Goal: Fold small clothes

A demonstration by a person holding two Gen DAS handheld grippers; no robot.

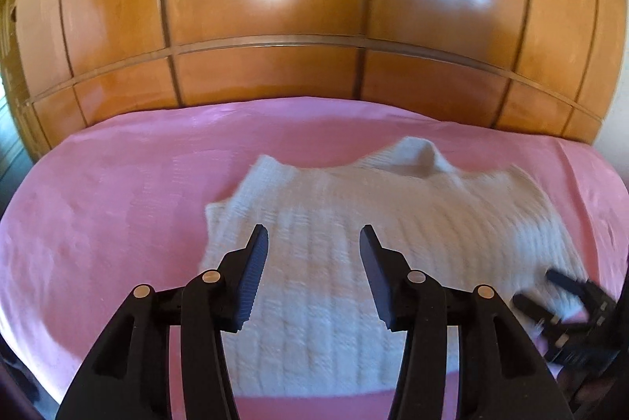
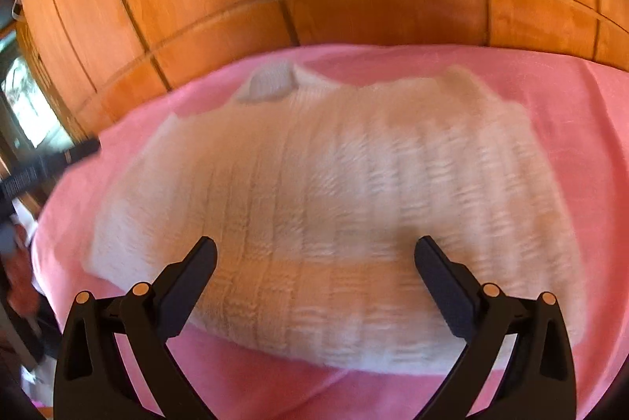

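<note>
The white knit sweater [image 2: 322,192] lies flat on the pink bed [image 2: 570,129]. Both grippers, left [image 1: 313,243] and right [image 2: 315,255], hover above it with jaws spread, empty. It looks soft, thick and floppy, though blurred; I'd pinch a hem corner or shoulder edge.

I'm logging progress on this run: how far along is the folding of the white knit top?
Done: the white knit top lies spread on the pink bed cover, sides seemingly tucked in, though blur hides that. In hand: nothing; the left claw and right claw both stand open above it. Left: probably bringing hem and collar together.
</note>
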